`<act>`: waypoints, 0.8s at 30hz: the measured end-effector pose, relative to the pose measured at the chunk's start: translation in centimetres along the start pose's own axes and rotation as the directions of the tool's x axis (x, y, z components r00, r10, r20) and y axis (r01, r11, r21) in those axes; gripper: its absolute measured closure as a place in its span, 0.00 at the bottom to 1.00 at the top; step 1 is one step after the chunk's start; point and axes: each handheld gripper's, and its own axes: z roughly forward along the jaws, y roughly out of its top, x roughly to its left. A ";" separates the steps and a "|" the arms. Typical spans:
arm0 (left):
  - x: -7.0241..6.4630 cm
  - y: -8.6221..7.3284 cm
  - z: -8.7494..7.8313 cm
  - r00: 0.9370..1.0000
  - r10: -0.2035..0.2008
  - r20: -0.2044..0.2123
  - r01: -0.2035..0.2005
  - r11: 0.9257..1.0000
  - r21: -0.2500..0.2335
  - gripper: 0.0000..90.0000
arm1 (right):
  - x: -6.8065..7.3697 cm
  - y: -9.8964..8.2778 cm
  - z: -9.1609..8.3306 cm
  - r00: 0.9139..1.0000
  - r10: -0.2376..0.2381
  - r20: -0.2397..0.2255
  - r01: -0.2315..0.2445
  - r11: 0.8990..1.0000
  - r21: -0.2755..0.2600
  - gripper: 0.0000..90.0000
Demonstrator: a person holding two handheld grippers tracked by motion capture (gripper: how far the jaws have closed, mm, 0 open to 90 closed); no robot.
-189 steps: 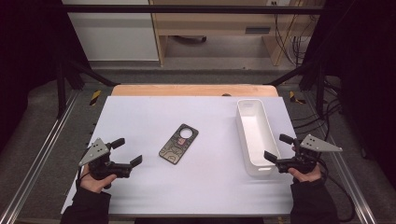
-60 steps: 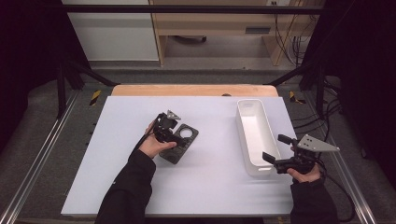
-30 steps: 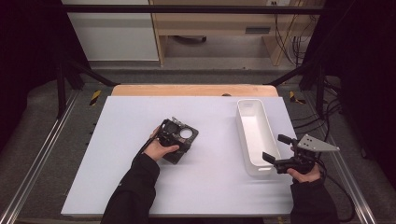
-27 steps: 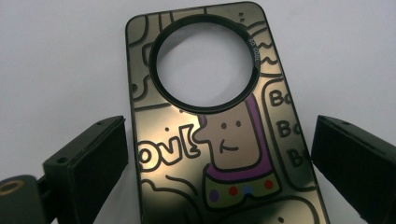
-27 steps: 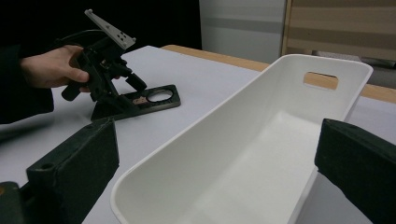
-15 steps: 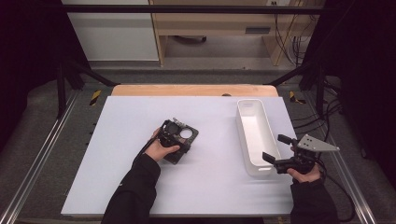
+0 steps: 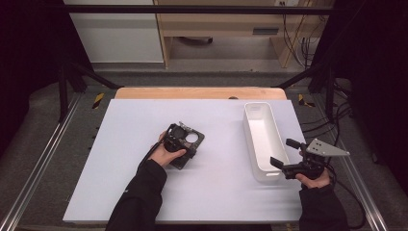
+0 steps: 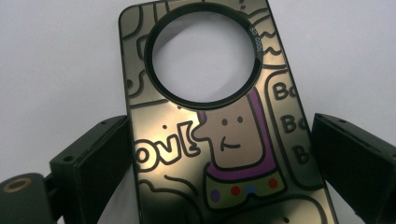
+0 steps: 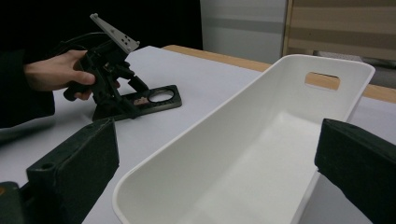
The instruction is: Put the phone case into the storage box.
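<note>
A dark phone case (image 7: 193, 138) with a round cut-out and a cartoon figure lies flat on the white table (image 7: 120, 159). My left gripper (image 7: 180, 143) is down over its near end. In the left gripper view the case (image 8: 233, 140) runs up between the two jaws of the left gripper (image 8: 219, 140), which is open and straddles the long edges closely. My right gripper (image 7: 283, 152) is open and hovers at the near end of the white tray (image 7: 260, 108). The right gripper view shows the right gripper (image 9: 215, 154) spread around the tray's near end (image 9: 233, 107), with the left gripper (image 9: 130, 100) on the case (image 9: 161, 98) beyond.
The long white tray has nothing in it and has a handle slot (image 9: 322, 80) in its far wall. A wooden strip (image 7: 199, 93) borders the table's far edge. Metal rails (image 7: 43, 159) run along both sides.
Since 6.3 s ago the left gripper moved from the table's front left onto the phone case. Over the last second it has barely shifted. The right gripper has stayed put.
</note>
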 end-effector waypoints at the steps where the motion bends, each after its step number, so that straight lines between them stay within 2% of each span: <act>1: 0.0 0.0 0.0 1.000 -0.002 -0.001 0.002 1.000 0.000 0.06 | 0.0 0.0 0.0 1.000 0.000 0.000 0.000 1.000 0.001 0.01; 15: -0.3 0.3 -0.1 0.999 -0.035 -0.019 0.036 0.999 0.025 0.09 | -0.1 0.0 -0.1 1.000 0.003 0.000 -0.003 1.000 -0.002 0.01; 24: -0.2 0.2 -0.4 0.999 -0.038 -0.028 0.038 0.999 0.029 0.11 | -0.1 0.0 -0.1 1.000 0.003 -0.003 -0.003 1.000 -0.004 0.01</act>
